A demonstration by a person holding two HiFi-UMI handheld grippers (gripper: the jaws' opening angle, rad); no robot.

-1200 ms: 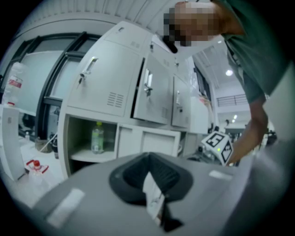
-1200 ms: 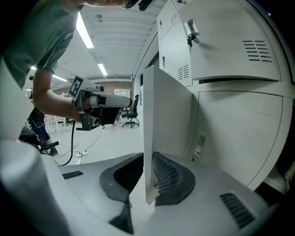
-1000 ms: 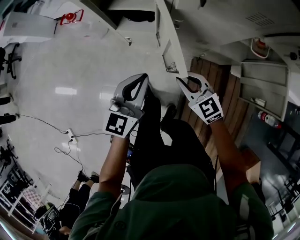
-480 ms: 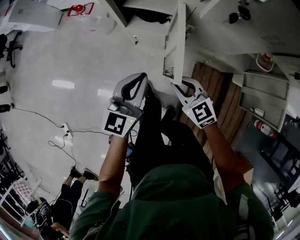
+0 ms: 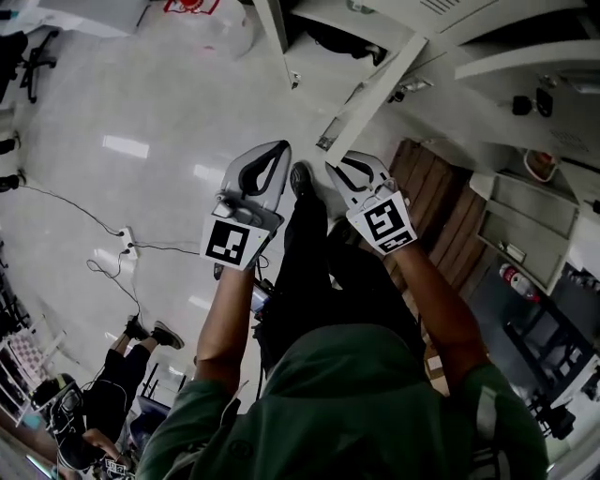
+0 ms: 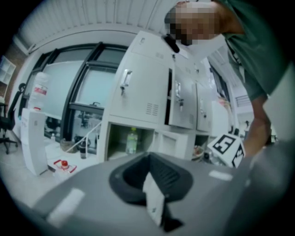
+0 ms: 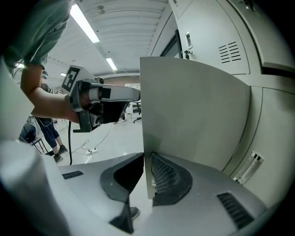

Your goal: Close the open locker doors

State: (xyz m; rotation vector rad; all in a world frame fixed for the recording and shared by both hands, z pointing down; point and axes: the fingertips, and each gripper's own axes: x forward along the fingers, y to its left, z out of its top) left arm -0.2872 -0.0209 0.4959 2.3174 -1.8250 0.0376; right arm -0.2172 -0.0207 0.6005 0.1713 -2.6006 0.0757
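An open white locker door [image 5: 375,89] swings out from the locker bank [image 5: 487,28] at the top of the head view. My right gripper [image 5: 331,169] is at the door's lower corner. In the right gripper view the door [image 7: 193,115] stands edge-on between the two jaws, which sit close against both of its faces, right gripper [image 7: 146,161] shut on it. My left gripper [image 5: 279,150] hangs beside it, left of the door and apart from it, jaws together and empty [image 6: 150,161]. It also shows as left gripper [image 7: 136,94] in the right gripper view.
More white lockers [image 6: 147,87] stand ahead, with a low open compartment holding a green bottle [image 6: 131,140]. A wooden pallet [image 5: 441,192] lies at the right, a power strip [image 5: 122,244] with cables on the glossy floor at the left. A person [image 5: 122,412] sits at the lower left.
The right gripper has moved left and up to the door's edge. The door now shows as a slanted panel rather than edge-on. The left gripper has hardly shifted.
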